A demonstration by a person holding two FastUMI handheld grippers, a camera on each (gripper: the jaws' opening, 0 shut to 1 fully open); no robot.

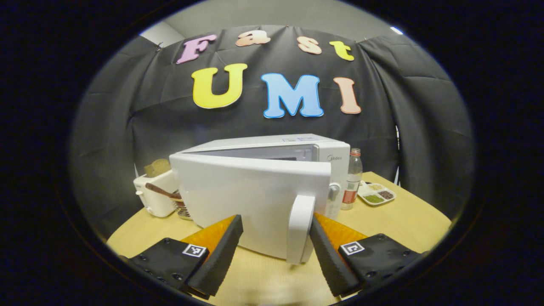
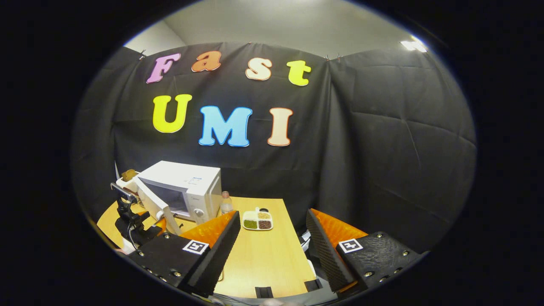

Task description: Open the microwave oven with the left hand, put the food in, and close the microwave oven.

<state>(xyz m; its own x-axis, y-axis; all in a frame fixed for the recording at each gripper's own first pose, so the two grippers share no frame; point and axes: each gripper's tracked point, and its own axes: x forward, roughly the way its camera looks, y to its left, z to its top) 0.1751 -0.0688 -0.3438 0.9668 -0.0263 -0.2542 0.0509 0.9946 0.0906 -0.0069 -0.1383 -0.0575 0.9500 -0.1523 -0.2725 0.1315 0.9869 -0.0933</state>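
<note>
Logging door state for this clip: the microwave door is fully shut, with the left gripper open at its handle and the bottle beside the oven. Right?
Not quite: the door is partly open, as the right gripper view shows. The left gripper is open at the handle, the bottle beside the microwave.

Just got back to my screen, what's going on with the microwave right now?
The left hand-held gripper is open at the handle of the microwave door, which is swung partly open. The right hand-held gripper hangs open and empty above the table. The food tray sits on the table, not yet inside.
</note>
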